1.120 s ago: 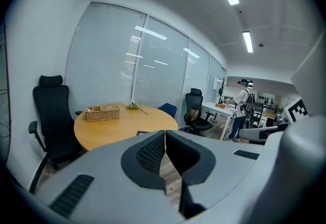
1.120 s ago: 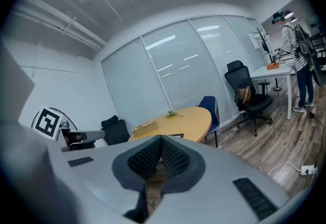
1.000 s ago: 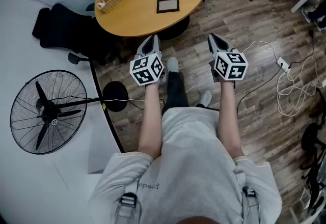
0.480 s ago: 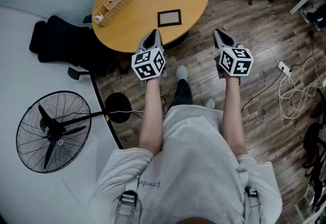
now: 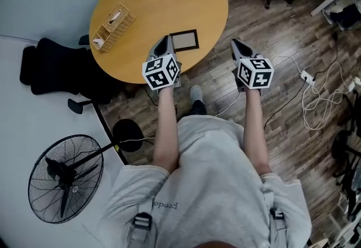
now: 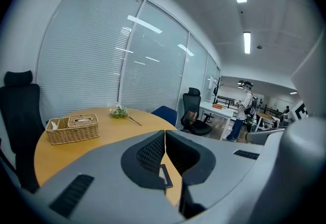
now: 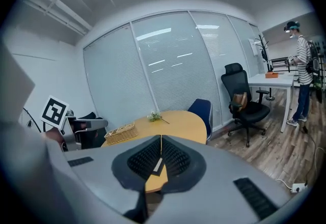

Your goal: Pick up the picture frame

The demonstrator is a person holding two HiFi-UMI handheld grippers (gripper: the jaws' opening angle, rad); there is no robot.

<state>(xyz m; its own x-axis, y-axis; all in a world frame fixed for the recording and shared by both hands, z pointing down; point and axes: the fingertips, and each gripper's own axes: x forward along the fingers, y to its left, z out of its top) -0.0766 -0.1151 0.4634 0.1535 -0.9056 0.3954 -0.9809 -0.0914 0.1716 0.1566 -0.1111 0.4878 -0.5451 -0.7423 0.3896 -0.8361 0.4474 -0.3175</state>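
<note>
On the tabletop near its front edge, lying flat — picture frame. Just beside it, left hand-held gripper, jaws pressed together on nothing; right hand-held gripper off the edge, likewise closed. Opening, pinching, lifting — all left.

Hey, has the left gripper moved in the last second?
Yes. The left gripper has come forward, from over the floor to above the round table, its tip now beside the picture frame.
</note>
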